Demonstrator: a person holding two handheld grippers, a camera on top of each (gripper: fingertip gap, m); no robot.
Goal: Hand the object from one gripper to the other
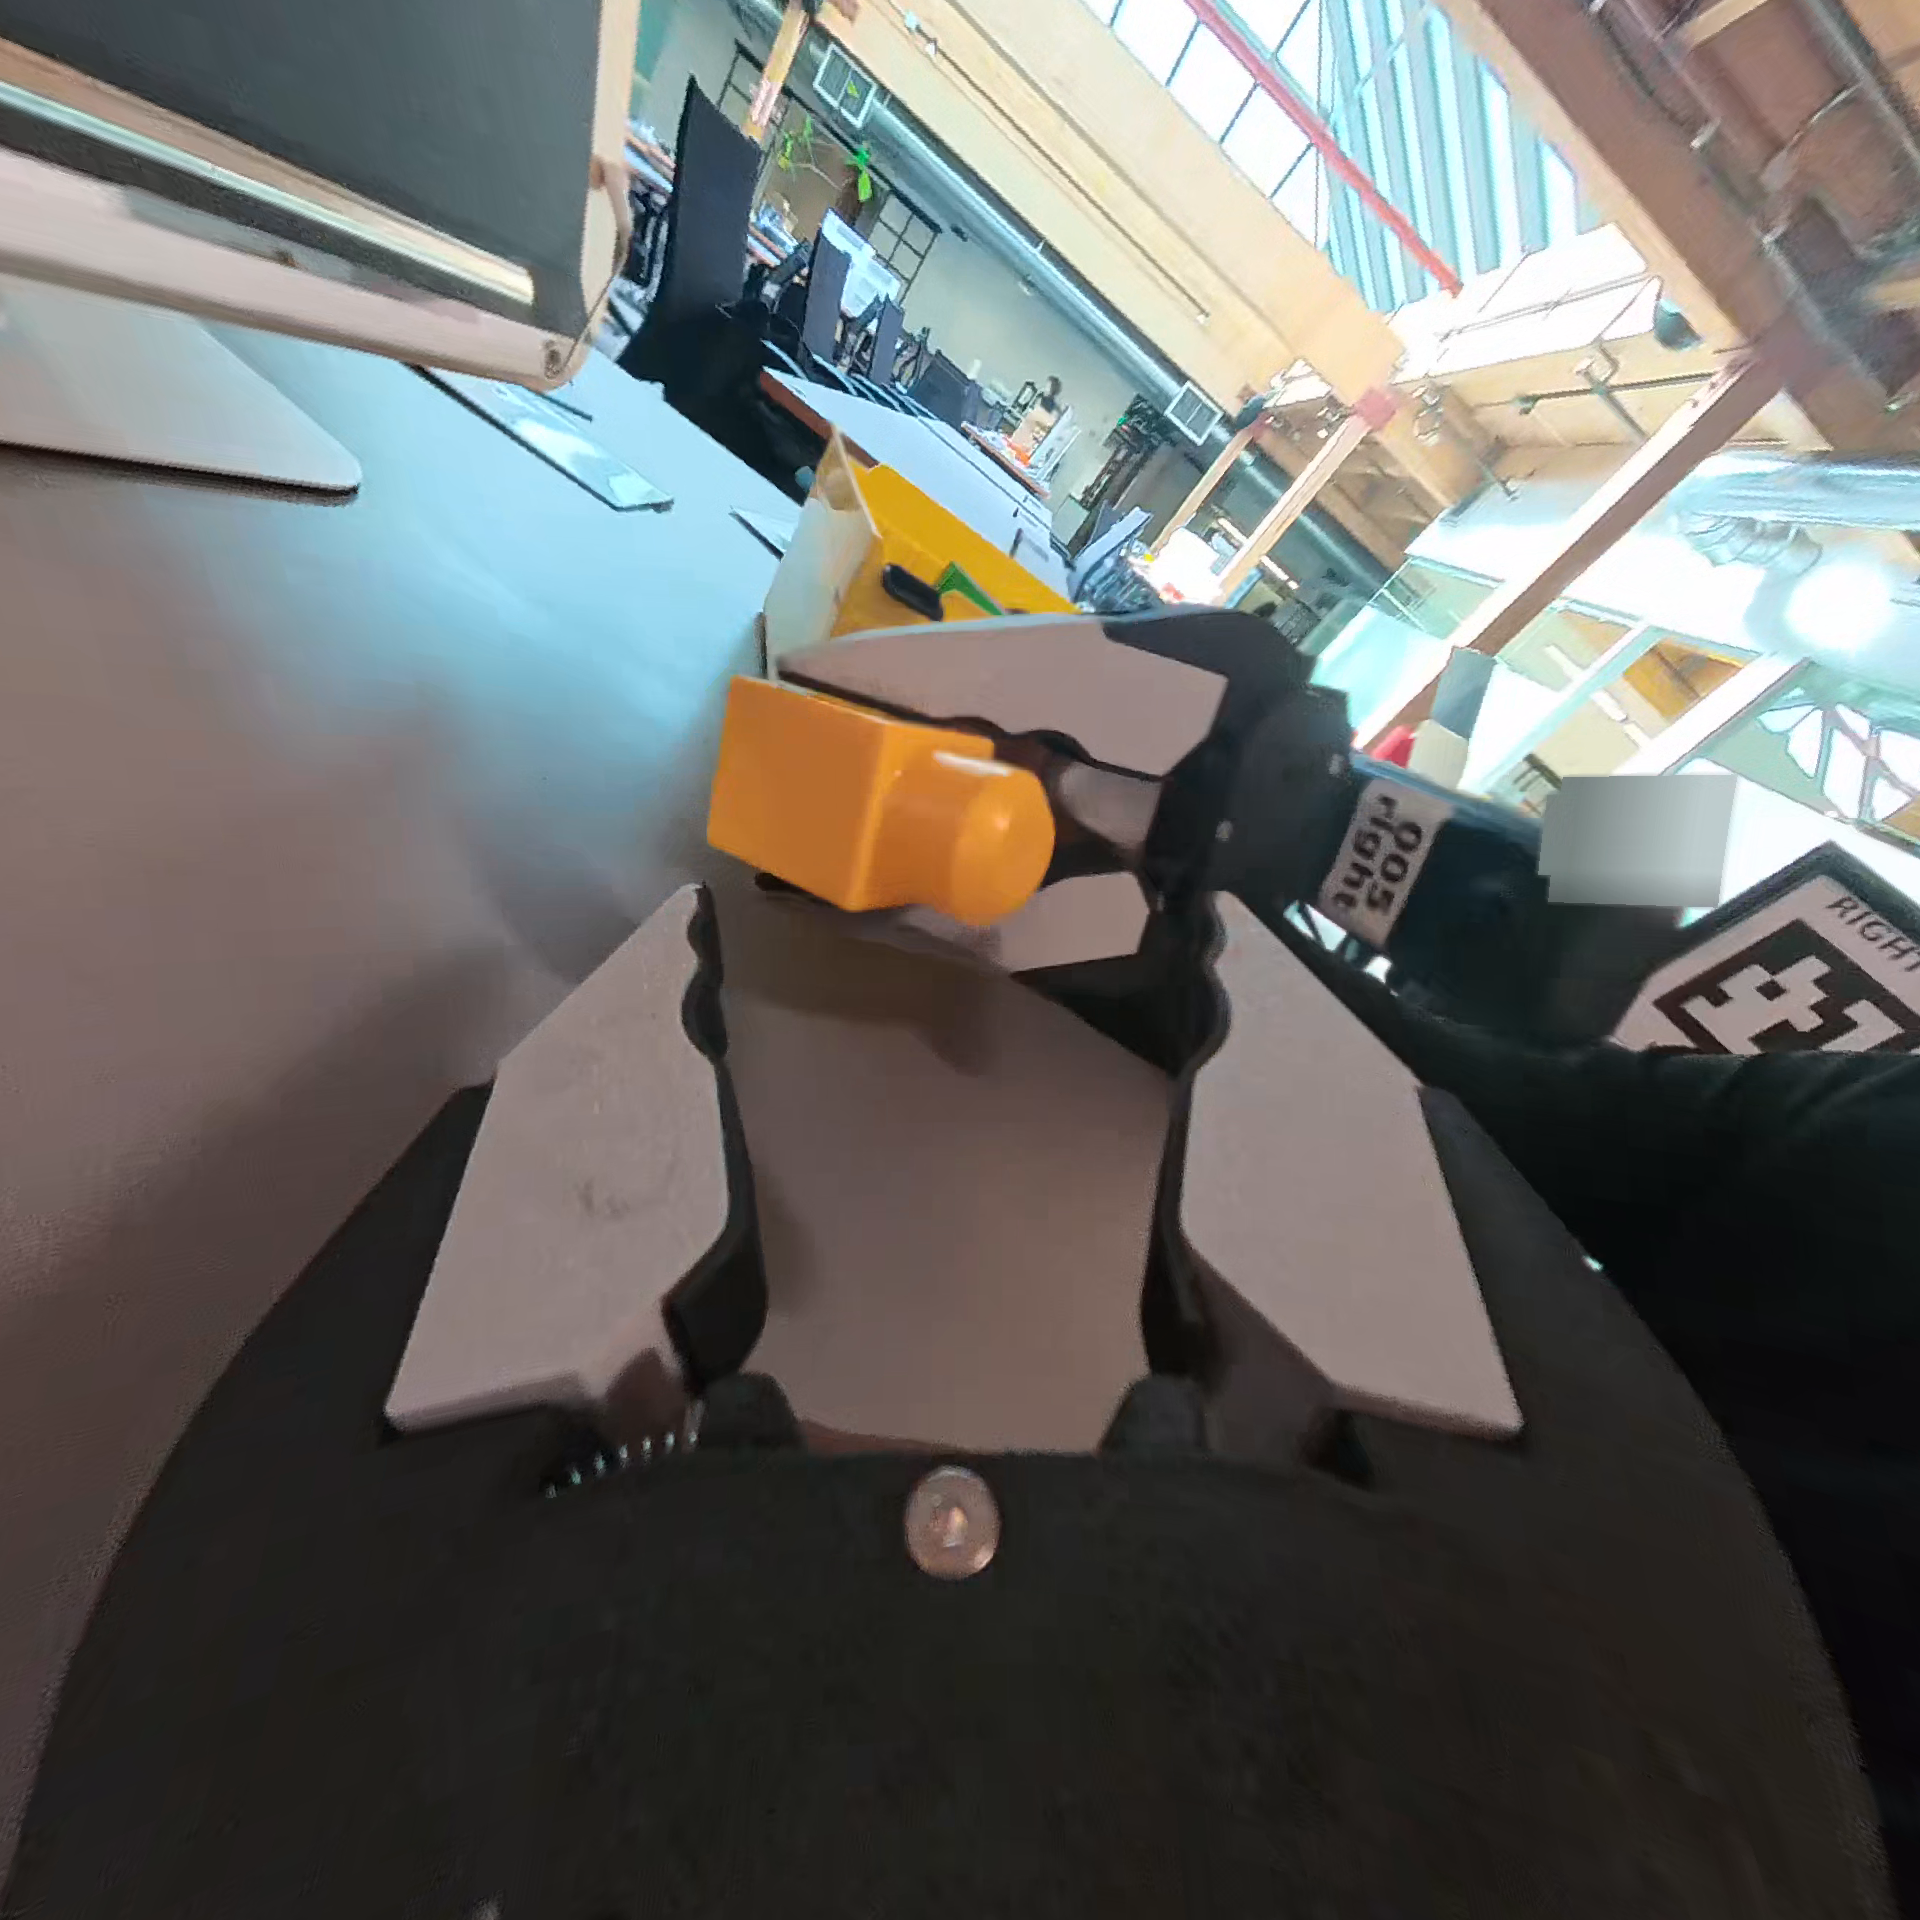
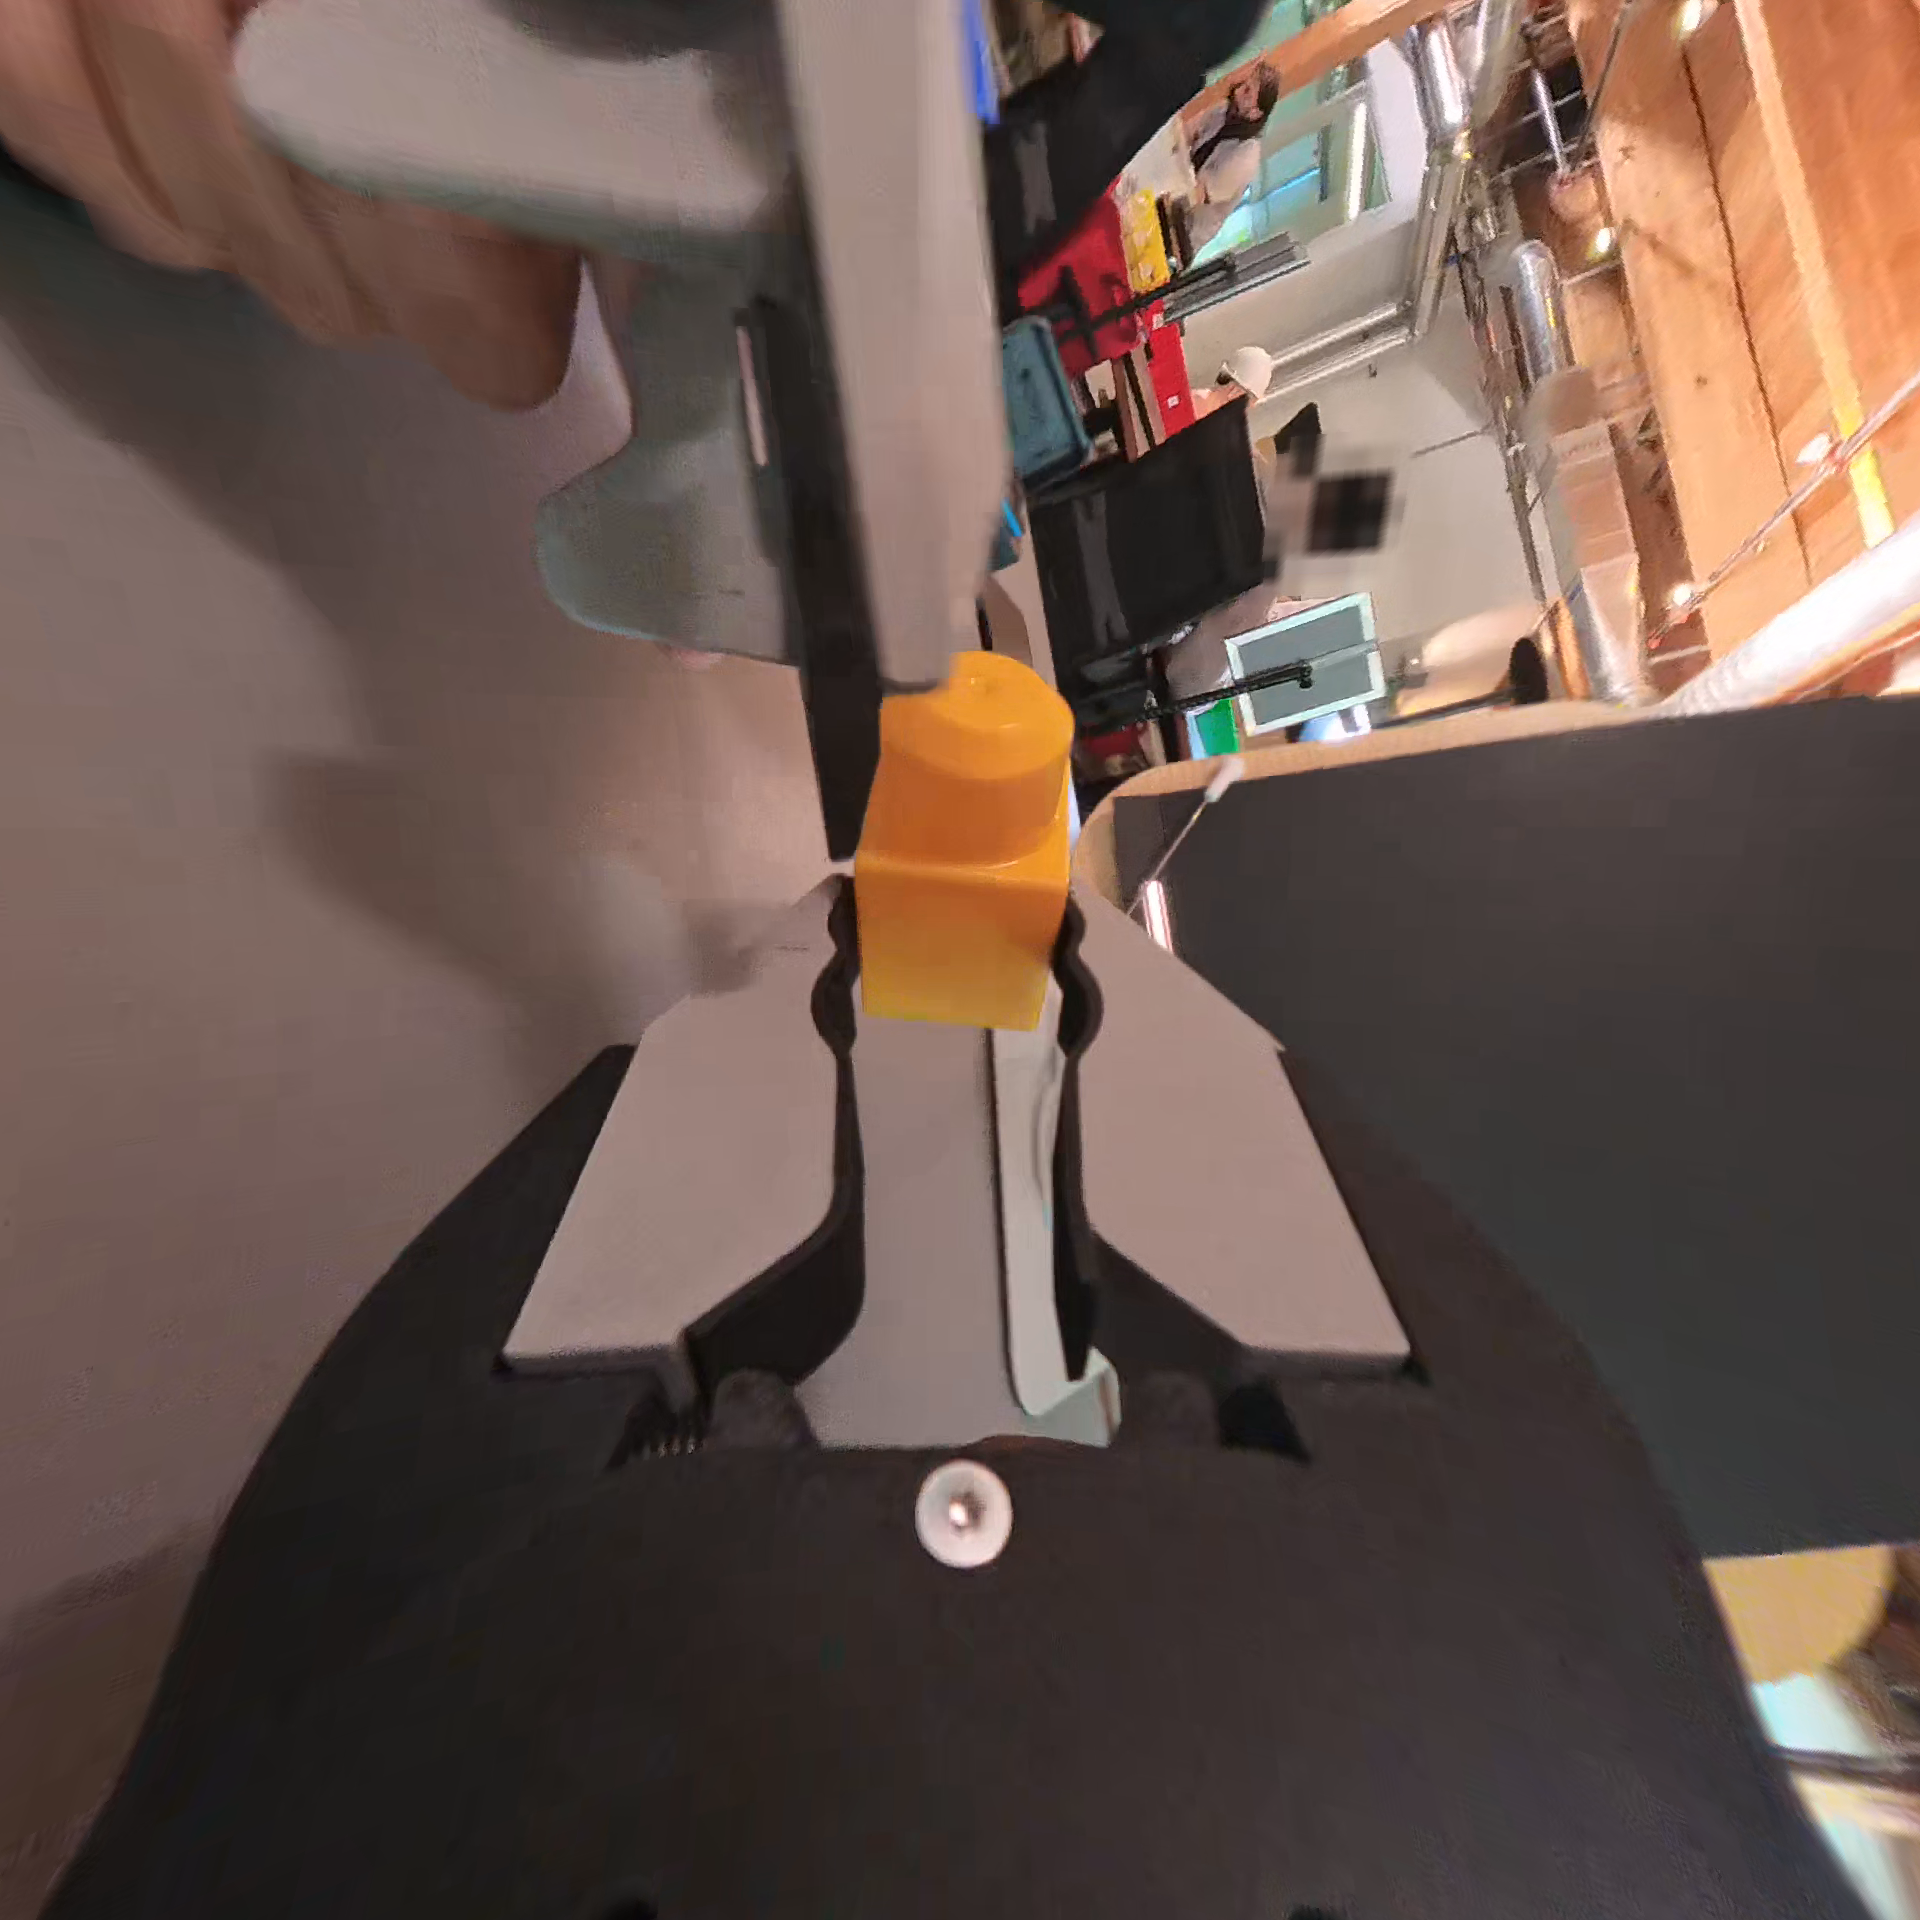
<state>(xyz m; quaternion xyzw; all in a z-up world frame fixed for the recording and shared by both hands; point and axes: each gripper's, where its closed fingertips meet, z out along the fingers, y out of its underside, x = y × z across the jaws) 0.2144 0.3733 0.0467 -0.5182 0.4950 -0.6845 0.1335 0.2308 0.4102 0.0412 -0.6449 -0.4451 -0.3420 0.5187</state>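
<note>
Left tool is tipped up over the worktop, fingers spread wide with nothing in them, tips just short of the orange block. Right tool reaches in sideways from the right and is clamped on the block's square body, round stud sticking out. Farther back near the worktop's far edge sits a yellow box.

Block between right tool fingertips
</note>
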